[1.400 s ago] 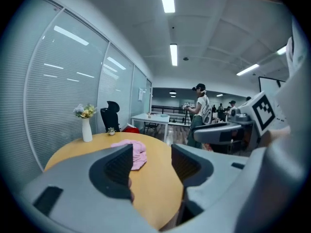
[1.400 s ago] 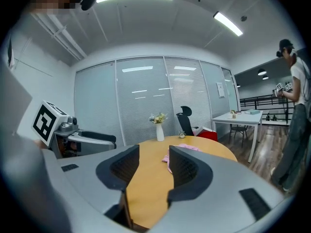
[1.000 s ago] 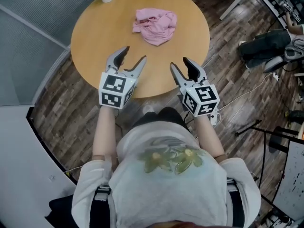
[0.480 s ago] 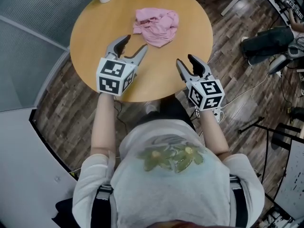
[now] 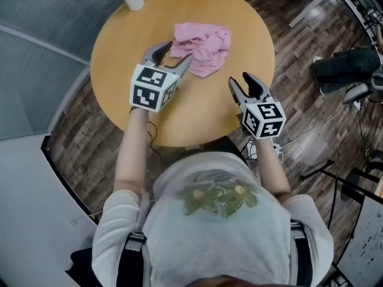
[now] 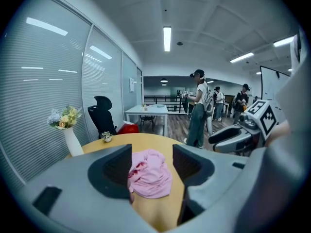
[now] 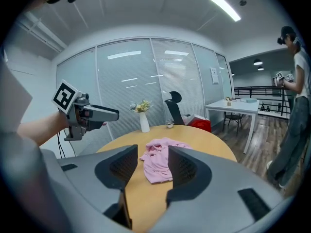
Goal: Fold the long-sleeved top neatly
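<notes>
A crumpled pink top [image 5: 202, 40] was seen toward the bench's [image 5: 119, 52] far edge. The left claw [image 5: 173, 55] and right claw [image 5: 240, 81] were held spread, empty.

— What colour is the top [image 5: 203, 43]?
— Plain pale pink, on a warm tan worktop [image 5: 197, 115].
— And the grippers?
— The left gripper [image 5: 173, 54] and right gripper [image 5: 240, 80] are grey, with black-and-white square markers. The floor [image 5: 78, 136] is dark brown planks.

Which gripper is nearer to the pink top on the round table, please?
Left. The left gripper, open, is at the near left edge of the pink top. The right gripper, also open, is apart from it, over the near right part of the table.
</notes>
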`<state>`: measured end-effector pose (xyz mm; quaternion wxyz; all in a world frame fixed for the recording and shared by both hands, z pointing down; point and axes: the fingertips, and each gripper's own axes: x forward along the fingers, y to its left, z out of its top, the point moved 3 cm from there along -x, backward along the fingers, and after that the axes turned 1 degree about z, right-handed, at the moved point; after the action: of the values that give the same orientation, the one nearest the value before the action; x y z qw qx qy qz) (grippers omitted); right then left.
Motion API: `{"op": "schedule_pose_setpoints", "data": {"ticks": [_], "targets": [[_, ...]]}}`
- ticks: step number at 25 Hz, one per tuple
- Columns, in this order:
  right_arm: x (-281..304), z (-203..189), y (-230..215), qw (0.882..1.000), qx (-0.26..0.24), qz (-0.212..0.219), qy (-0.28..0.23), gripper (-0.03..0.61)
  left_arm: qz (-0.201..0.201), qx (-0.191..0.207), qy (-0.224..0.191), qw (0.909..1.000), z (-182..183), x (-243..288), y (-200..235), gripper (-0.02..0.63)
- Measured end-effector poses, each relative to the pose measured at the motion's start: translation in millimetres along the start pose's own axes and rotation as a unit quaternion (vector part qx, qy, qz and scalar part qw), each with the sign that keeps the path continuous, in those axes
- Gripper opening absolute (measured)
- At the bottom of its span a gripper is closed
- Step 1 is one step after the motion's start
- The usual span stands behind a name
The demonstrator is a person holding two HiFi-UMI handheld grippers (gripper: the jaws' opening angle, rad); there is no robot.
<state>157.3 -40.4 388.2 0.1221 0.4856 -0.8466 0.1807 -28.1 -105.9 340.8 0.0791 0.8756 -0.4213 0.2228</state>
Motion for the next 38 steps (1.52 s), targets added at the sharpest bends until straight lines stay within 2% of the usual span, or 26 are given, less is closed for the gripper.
{"op": "schedule_pose_setpoints", "data": {"ticks": [10, 15, 18, 20, 23, 26, 29, 34, 38], "targets": [[52.6, 5.7, -62.9, 0.999, 0.027, 0.012, 0.027, 0.206, -0.026, -0.001, 0.074, 0.9969, 4.2, 120.1, 12.4, 0.244], [71.5, 2.7, -92.1, 0.998, 0.035, 0.019, 0.045, 0.206, -0.038, -0.009, 0.124, 0.9915, -12.0, 183.7, 16.4, 0.239], [78.1, -2.0, -108.0, 0.997, 0.043, 0.021, 0.058, 0.206, -0.035, -0.009, 0.169, 0.9850, -32.2, 218.9, 21.7, 0.238], [82.8, -6.2, -115.3, 0.996, 0.048, 0.023, 0.068, 0.206, -0.026, -0.017, 0.196, 0.9802, -48.0, 237.7, 28.2, 0.218], [91.7, -12.3, -122.4, 0.995, 0.051, 0.031, 0.082, 0.206, -0.008, -0.032, 0.232, 0.9721, -66.5, 253.2, 37.0, 0.132], [103.1, -18.5, -124.9, 0.993, 0.054, 0.041, 0.095, 0.206, 0.009, -0.035, 0.256, 0.9659, -77.8, 258.3, 44.5, 0.091], [113.1, -21.8, -124.0, 0.992, 0.054, 0.052, 0.103, 0.206, 0.004, -0.059, 0.253, 0.9657, -79.4, 256.6, 45.1, 0.033], [124.8, -19.1, -120.1, 0.991, 0.047, 0.064, 0.105, 0.206, -0.014, -0.099, 0.208, 0.9730, -75.7, 227.6, 40.2, 0.025], [129.0, -21.5, -113.4, 0.990, 0.046, 0.074, 0.113, 0.206, -0.019, -0.137, 0.182, 0.9736, -87.4, 186.1, 18.1, 0.023]]}}
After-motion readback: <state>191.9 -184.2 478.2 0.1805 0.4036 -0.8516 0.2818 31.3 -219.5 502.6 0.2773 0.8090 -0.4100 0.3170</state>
